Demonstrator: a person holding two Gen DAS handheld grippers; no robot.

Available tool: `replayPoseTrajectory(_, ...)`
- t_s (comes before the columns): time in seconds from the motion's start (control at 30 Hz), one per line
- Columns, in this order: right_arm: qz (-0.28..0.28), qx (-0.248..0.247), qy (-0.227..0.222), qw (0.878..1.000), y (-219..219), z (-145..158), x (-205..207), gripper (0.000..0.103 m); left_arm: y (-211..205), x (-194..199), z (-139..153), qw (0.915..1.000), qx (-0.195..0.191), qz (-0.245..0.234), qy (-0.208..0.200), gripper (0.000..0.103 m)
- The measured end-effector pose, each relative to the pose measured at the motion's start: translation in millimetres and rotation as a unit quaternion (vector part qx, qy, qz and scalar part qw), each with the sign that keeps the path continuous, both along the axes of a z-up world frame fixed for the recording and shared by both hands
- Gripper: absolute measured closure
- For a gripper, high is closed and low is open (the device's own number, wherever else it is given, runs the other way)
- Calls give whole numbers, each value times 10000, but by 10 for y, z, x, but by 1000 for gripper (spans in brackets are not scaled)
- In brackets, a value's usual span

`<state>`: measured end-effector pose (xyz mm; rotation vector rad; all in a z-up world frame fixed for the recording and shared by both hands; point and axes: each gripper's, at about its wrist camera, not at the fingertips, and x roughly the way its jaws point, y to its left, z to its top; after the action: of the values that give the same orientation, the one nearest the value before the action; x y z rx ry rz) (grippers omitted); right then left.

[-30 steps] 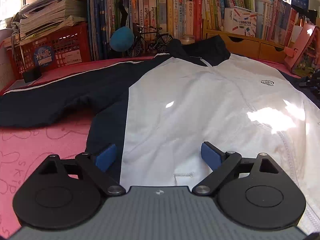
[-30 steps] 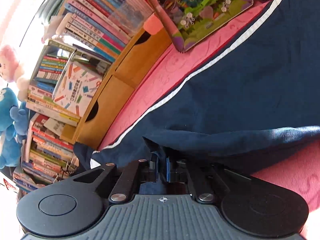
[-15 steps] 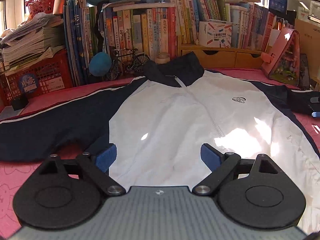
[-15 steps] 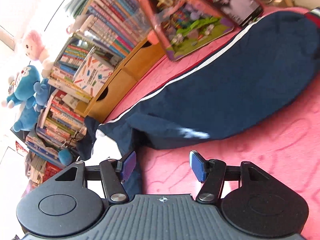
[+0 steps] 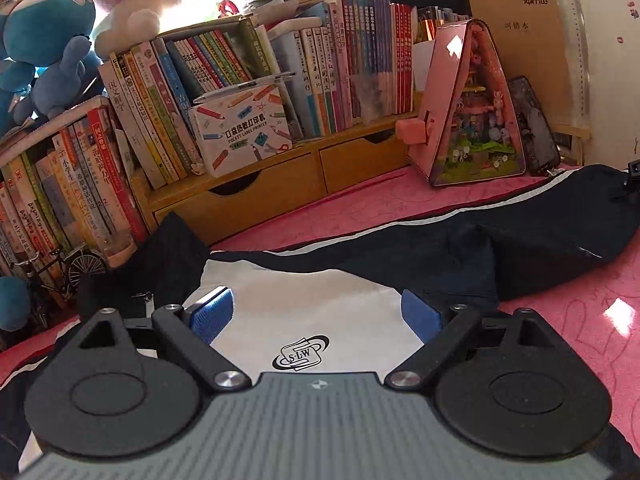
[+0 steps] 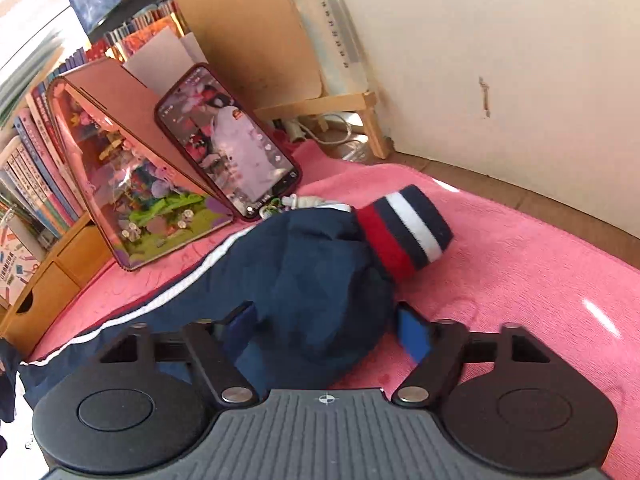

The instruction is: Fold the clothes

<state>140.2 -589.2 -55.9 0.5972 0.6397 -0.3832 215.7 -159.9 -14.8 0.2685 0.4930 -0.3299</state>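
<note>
On the pink towelling surface [image 6: 520, 264] I see the smooth jacket [image 5: 304, 320] spread flat, its navy sleeve [image 6: 304, 264] stretching to a ribbed striped cuff [image 6: 404, 232]. My left tool [image 5: 316, 312] gapes; my right tool [image 6: 326, 328], just closing, straddles the sleeve unclamped.

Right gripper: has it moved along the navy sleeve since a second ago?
Yes. The right gripper has travelled down the navy sleeve to near the striped cuff, away from the wooden drawers; its jaws have just been closing, sleeve between them.
</note>
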Motion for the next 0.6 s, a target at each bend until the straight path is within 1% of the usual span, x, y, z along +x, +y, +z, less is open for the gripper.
replayPoseTrajectory(0.03, 9, 130, -59, 9999, -36, 4, 69, 86, -74, 67, -63, 10000, 44, 47, 25, 11)
replayPoseTrajectory(0.07, 17, 207, -146, 9997, -64, 21, 130, 92, -123, 119, -112, 9999, 97, 56, 90, 11)
replayPoseTrajectory(0.13, 13, -258, -632, 9977, -36, 216, 156, 93, -199, 203, -195, 9994, 197, 2, 273, 11)
replayPoseTrajectory(0.2, 64, -758, -1207, 9898, 3, 436, 160, 94, -248, 242, -276, 9980, 330, -169, 506, 11)
replayPoseTrajectory(0.23, 95, -931, -1460, 9848, 8, 530, 166, 94, -269, 240, -321, 9971, 409, -286, 577, 11)
replayPoseTrajectory(0.27, 96, -1029, -1607, 9816, -8, 607, 201, 94, -289, 235, -367, 9959, 489, -408, 642, 11)
replayPoseTrajectory(0.33, 91, -1204, -1874, 9748, -44, 751, 274, 94, -291, 230, -379, 9952, 515, -546, 626, 11)
replayPoseTrajectory(0.43, -23, -1141, -1791, 9772, -114, 733, 437, 94, -300, 301, -368, 9940, 465, -588, 796, 12)
replayPoseTrajectory(0.53, -141, -1121, -1720, 9786, -119, 571, 493, 94, -287, 312, -310, 9967, 380, -492, 521, 12)
replayPoseTrajectory(0.6, -187, -1092, -1703, 9792, -137, 473, 516, 94, -265, 360, -272, 9978, 230, -441, 449, 12)
